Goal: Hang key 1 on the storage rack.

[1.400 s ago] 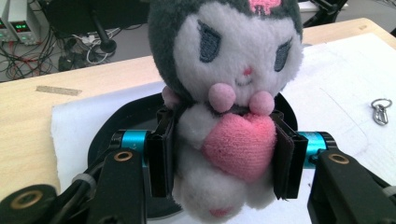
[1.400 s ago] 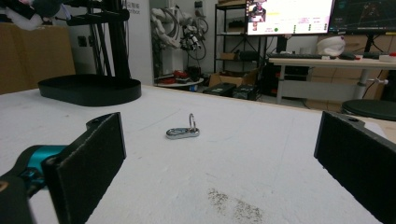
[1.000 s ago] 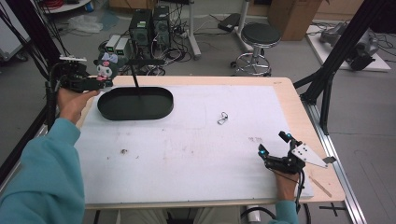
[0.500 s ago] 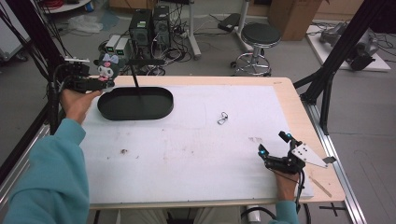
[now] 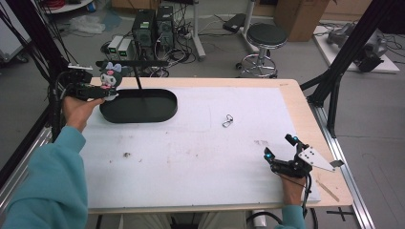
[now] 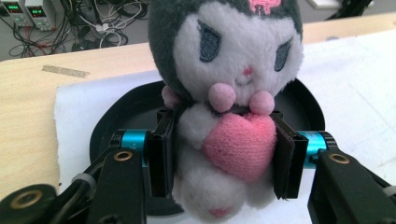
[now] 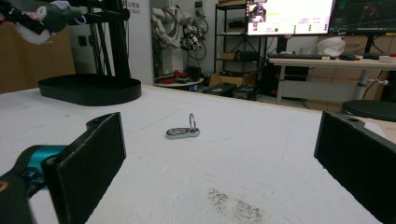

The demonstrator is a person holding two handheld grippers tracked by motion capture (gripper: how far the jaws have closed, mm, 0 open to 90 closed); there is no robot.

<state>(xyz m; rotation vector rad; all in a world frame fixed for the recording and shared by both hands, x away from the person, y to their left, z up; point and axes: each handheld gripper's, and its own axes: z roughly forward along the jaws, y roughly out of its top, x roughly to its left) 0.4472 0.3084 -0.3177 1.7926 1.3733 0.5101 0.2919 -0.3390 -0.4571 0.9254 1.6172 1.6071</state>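
Right gripper [image 5: 279, 151] low at the lower right of the high view, jaws spread wide with nothing between them, resting near the surface [image 5: 200, 167] edge; the right gripper view looks out past a small metal carabiner clip [image 7: 183, 131] lying flat mid-frame. Left gripper [image 6: 224, 156] at the upper left of the high view is clamped on the plush toy [image 6: 229, 98], pads pinching its body on both sides at the pink heart. Toy sits upright in the grip: long axis head-to-feet, head up, face turned back toward the left gripper's camera. It hangs over the near end of the black oval tray [image 5: 138, 106], above the rim, apparently not touching it. Judged step: setting the toy into the tray. To do it well: carry it further toward the tray's middle, clear of the upright black post [image 5: 137, 78] at its back edge, lower until the feet bear on the tray floor, keep it vertical, then open slowly so the soft body doesn't snag on the pads and tip.
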